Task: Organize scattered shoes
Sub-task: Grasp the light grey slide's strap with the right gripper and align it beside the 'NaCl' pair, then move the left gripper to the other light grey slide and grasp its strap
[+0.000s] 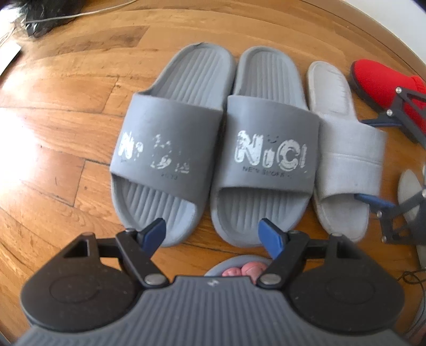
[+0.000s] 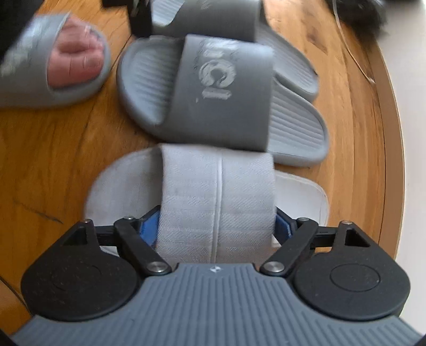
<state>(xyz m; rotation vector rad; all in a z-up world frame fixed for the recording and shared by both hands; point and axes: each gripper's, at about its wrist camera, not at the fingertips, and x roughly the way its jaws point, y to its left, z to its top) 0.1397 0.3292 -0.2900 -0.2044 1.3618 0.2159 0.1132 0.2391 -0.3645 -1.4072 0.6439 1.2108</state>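
The right tool (image 2: 217, 226) is pinching the pale fabric slipper's (image 2: 213, 197) strap beside the gray slide pair (image 1: 218, 138) on the wooden floor (image 1: 66, 133), the left tool (image 1: 213, 230) is hanging spread, and the soft strap risks slipping and nudging that row.

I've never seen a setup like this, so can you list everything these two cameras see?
Dark grey slides: two, worn white print, side by side on the floor.
Pale grey slipper: one, right of the slides, strap between the right tongs' fingers.
Red shoe: one, far right of the left view.
Wooden floor: one, brown planks.
White cable: one, top left of the left view.
Person's foot: one, in a grey slide.
Left tongs: open, empty, near the slides' toes.
Right tongs: gripping the pale slipper.
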